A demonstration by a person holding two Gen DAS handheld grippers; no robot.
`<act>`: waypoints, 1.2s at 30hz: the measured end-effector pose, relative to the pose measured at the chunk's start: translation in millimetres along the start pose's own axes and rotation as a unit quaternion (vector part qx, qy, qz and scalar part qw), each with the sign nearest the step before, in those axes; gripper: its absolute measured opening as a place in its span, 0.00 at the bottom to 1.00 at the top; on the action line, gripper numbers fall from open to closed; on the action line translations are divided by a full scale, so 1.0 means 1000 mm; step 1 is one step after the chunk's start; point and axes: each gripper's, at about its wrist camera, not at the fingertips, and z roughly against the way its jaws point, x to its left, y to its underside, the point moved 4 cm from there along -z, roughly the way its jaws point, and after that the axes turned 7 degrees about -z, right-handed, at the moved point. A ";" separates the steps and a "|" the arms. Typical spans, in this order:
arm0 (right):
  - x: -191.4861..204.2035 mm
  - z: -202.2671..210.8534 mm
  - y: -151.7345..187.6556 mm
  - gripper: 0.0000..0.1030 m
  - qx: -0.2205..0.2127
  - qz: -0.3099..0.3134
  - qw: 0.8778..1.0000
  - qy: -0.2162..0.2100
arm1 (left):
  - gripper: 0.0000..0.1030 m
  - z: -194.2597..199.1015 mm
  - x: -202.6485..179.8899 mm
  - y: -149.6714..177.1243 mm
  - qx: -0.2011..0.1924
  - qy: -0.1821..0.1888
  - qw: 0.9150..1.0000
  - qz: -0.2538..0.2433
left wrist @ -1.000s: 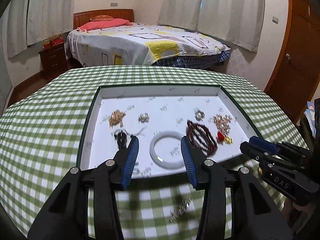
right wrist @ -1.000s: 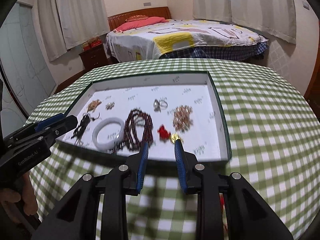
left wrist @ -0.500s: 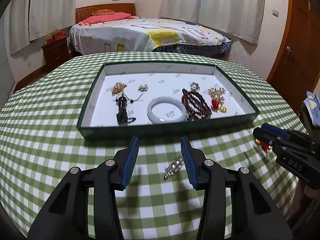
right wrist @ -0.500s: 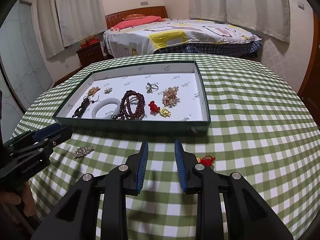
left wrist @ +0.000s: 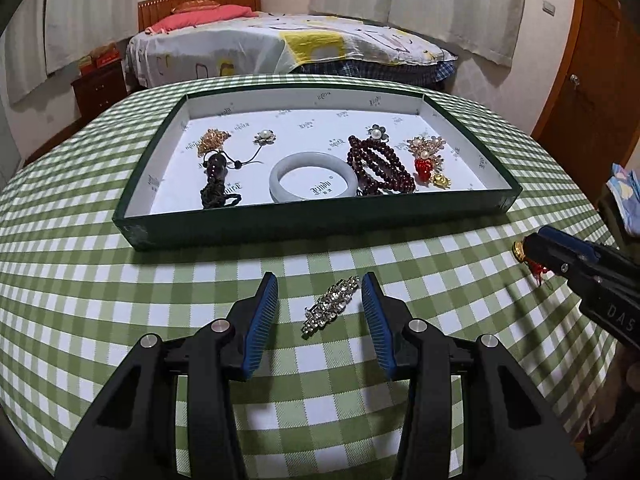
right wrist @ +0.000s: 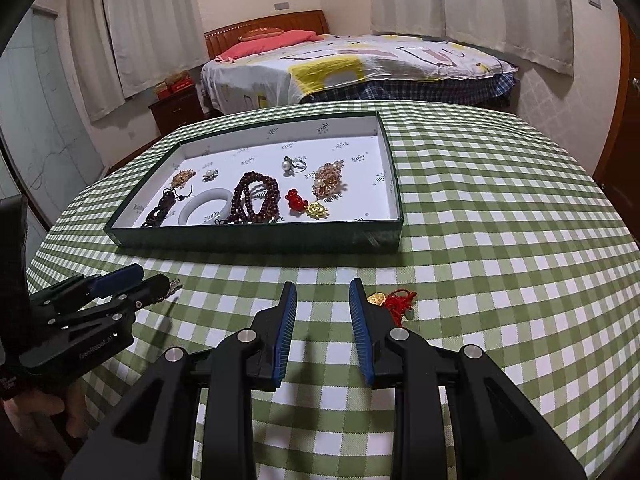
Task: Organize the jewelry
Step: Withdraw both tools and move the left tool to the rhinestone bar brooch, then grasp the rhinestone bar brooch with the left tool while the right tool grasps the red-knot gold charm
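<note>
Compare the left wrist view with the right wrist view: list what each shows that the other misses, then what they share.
Left wrist only: the whole rhinestone piece on the cloth between the open left gripper fingers.
Right wrist only: the red-and-gold charm unobstructed, just right of the open right gripper, and a hand on the left tool.
Both: the tray, bangle, beads and bed.

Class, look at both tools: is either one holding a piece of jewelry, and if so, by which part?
Nothing is held. The left tool stands open around the rhinestone piece on the cloth; the right tool is open, with the red-and-gold charm beside it.
</note>
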 end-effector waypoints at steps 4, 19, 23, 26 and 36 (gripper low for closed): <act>0.000 -0.001 0.000 0.27 0.001 0.001 1.000 0.001 | 0.40 -0.006 -0.002 0.001 0.014 0.010 1.000 -0.004; 0.000 -0.002 0.002 0.27 0.003 0.004 1.000 0.008 | 0.12 -0.004 0.003 0.003 0.018 0.000 1.000 -0.018; -0.004 -0.002 0.002 0.27 0.004 0.001 1.000 0.012 | 0.12 0.003 0.012 0.006 0.012 -0.011 1.000 -0.012; -0.005 -0.004 0.002 0.27 0.007 -0.001 1.000 0.014 | 0.12 0.009 0.020 0.007 0.009 -0.019 1.000 -0.002; -0.011 -0.008 0.002 0.27 0.012 -0.002 1.000 0.025 | 0.12 0.021 0.047 0.008 -0.001 -0.046 0.999 0.027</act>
